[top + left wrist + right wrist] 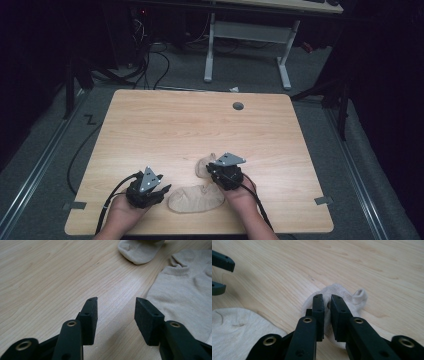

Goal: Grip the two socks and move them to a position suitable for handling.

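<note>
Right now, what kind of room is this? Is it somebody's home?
Probably not a home. It looks like a lab or workshop: a bare wooden table on grey carpet, cables on the floor behind it, and a desk farther back. Two socks lie on the table.

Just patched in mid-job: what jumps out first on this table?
Two beige socks near the table's front edge. The right gripper is pinching the farther sock. The left gripper hovers open over bare wood beside the flat sock.
</note>
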Available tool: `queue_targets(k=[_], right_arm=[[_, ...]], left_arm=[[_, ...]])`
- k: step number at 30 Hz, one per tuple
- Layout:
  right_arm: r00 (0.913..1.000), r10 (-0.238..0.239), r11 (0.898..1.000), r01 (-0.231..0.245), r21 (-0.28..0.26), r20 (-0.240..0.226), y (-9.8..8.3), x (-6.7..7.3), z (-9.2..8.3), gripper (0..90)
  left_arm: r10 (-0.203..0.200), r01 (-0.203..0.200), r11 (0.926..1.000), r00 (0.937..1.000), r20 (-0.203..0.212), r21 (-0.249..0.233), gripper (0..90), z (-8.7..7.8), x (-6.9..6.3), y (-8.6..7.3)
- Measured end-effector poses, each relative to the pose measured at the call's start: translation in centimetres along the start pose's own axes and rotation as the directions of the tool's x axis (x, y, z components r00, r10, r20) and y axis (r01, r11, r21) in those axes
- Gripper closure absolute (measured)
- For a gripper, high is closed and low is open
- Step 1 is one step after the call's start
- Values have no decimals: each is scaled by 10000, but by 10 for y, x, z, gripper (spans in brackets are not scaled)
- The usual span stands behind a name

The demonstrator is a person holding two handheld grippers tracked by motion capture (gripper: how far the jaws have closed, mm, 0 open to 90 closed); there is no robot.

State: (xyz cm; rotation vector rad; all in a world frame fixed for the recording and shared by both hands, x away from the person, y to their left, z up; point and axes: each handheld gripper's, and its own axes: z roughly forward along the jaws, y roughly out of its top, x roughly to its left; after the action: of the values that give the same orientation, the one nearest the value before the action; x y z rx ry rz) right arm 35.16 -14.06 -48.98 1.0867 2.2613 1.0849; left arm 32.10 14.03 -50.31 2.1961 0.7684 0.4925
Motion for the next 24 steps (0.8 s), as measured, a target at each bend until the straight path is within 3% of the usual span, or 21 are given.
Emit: queue_targets(k=[12,24], right_arm=[[9958,632,9976,-612,-328,659,-8,-27,-20,805],[9843,1069,9943,-1064,-114,1405,-23,-52,-25,785]], left_arm=[[-29,29,10000,10000,12,6,538,0,0,0],[-45,45,10000,10000,46,64,534,1,-1,-1]])
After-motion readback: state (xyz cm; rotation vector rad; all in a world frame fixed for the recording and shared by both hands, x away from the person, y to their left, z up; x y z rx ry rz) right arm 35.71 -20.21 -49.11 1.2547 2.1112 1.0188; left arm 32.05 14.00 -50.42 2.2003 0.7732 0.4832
